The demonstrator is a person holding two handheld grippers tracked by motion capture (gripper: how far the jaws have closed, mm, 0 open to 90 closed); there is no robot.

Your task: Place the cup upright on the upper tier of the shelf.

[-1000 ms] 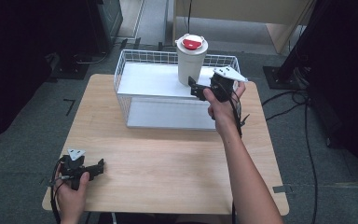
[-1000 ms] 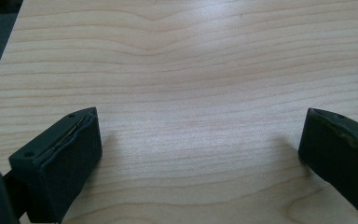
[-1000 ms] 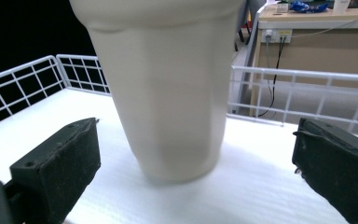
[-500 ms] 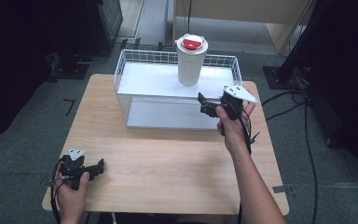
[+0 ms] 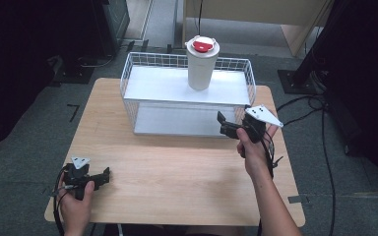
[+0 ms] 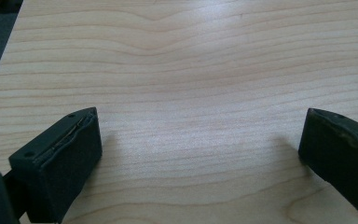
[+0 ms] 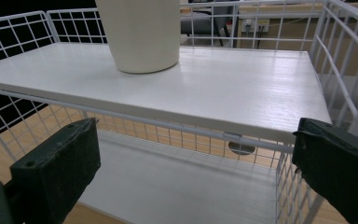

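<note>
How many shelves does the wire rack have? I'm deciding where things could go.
2. The upper shelf is a white board carrying the white cup with the red lid. The lower shelf lies beneath it, near table level, with nothing visible on it.

My left gripper (image 5: 103,176) sits low at the near left, gripped in my left hand (image 5: 76,206), jaws spread wide. My right gripper (image 5: 222,124) is held out on a stretched forearm, jaws parted; my right hand (image 5: 252,150) wraps its handle, seemingly tilted slightly.
</note>
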